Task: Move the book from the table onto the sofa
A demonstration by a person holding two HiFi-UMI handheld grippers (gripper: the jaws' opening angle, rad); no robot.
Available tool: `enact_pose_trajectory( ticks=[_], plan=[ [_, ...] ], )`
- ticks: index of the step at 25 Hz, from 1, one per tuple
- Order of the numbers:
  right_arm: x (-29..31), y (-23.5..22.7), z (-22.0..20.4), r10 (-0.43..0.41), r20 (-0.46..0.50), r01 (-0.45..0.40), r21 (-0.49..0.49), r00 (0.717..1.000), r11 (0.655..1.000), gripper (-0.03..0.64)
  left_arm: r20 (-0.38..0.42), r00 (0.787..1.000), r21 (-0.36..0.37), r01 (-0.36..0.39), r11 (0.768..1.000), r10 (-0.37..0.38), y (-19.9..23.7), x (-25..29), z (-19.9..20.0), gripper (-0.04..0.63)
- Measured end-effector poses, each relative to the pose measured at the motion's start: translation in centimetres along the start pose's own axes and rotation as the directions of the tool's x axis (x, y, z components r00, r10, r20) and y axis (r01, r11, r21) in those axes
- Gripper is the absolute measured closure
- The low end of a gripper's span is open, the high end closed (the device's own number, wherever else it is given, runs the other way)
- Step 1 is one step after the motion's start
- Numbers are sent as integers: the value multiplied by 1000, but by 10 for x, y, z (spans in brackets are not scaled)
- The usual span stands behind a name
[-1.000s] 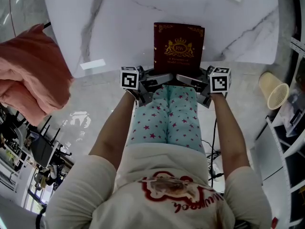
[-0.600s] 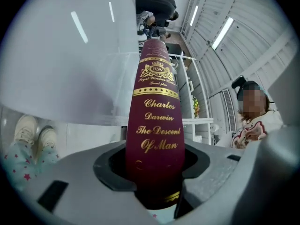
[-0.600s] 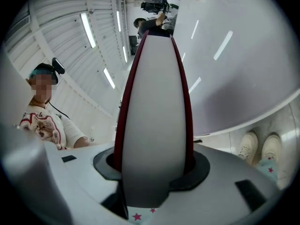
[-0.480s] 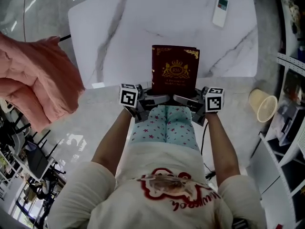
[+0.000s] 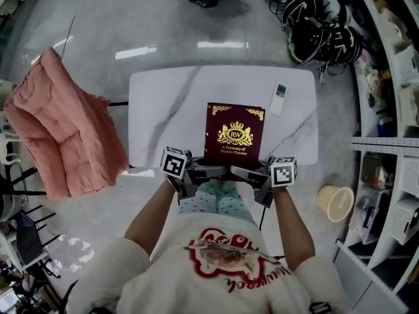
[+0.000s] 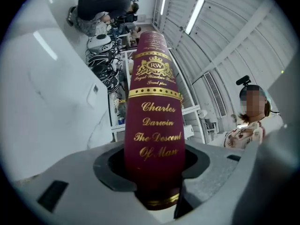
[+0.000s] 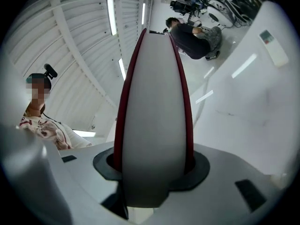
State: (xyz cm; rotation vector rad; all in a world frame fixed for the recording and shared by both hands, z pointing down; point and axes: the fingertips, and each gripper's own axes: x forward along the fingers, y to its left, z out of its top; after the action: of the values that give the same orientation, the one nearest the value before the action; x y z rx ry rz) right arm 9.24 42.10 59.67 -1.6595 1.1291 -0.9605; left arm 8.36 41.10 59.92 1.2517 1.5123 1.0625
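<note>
You hold the book (image 5: 234,133) flat, cover up, well above the tabletop (image 5: 163,103). The left gripper (image 5: 201,171) has its jaws clamped on the spine and the right gripper (image 5: 247,173) on the page edge, which likely keeps it from sagging. A second ago it sat much nearer the marble. The pink cushioned seat (image 5: 59,133), likely the sofa, waits left.

White marble table (image 5: 163,103) on glossy floor (image 5: 98,18); white remote (image 5: 279,99) lying near its right edge
</note>
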Motion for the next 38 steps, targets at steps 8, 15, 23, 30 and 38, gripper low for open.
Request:
enact_pose_trajectory(
  ticks=[8, 15, 23, 30, 38],
  plan=[
    [5, 85, 33, 51, 18, -50, -76, 999, 996, 394, 26, 1000, 103, -19, 995, 16, -86, -6, 32, 364],
    [4, 135, 58, 69, 36, -63, -147, 997, 987, 396, 79, 997, 179, 1, 984, -15, -137, -6, 56, 364],
    [22, 151, 61, 86, -16, -87, -190, 996, 978, 396, 175, 984, 218, -4, 976, -35, -155, -26, 62, 364],
    [49, 152, 55, 137, -178, -168, -172, 974, 971, 396, 342, 940, 216, -80, 973, 1, -153, -52, 59, 364],
    [138, 171, 5, 267, -493, -353, -90, 828, 931, 396, 672, 734, 158, -268, 950, 96, -165, -145, 19, 364]
  ],
)
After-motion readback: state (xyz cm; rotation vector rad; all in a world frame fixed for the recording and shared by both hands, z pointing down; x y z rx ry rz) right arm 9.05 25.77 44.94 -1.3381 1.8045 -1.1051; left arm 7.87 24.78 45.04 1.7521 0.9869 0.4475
